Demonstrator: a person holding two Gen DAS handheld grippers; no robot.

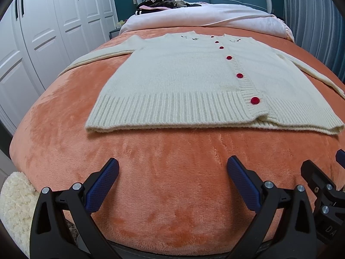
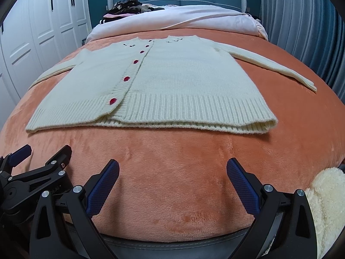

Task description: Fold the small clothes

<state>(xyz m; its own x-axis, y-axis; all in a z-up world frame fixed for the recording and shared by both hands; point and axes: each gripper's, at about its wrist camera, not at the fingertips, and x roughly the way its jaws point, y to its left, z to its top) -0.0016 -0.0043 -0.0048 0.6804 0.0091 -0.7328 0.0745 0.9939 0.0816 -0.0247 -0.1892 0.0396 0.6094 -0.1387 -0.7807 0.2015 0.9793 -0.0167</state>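
Observation:
A cream knitted cardigan (image 1: pixel 183 79) with red buttons lies flat, front up and buttoned, on an orange plush blanket (image 1: pixel 168 172). Both sleeves spread out to the sides. It also shows in the right wrist view (image 2: pixel 172 79). My left gripper (image 1: pixel 172 168) is open and empty, hovering over the blanket short of the cardigan's ribbed hem. My right gripper (image 2: pixel 172 168) is open and empty too, beside the left one, equally short of the hem. The right gripper's body shows at the left view's right edge (image 1: pixel 323 185), the left gripper's at the right view's left edge (image 2: pixel 38 172).
The bed has a white duvet (image 1: pixel 204 15) folded back behind the blanket and a pile of dark clothes (image 1: pixel 159 0) by the blue headboard. White wardrobe doors (image 1: pixel 43 32) stand on the left, a curtain (image 2: pixel 301 21) on the right. A fluffy cream fabric (image 2: pixel 327 205) lies at the bed's foot.

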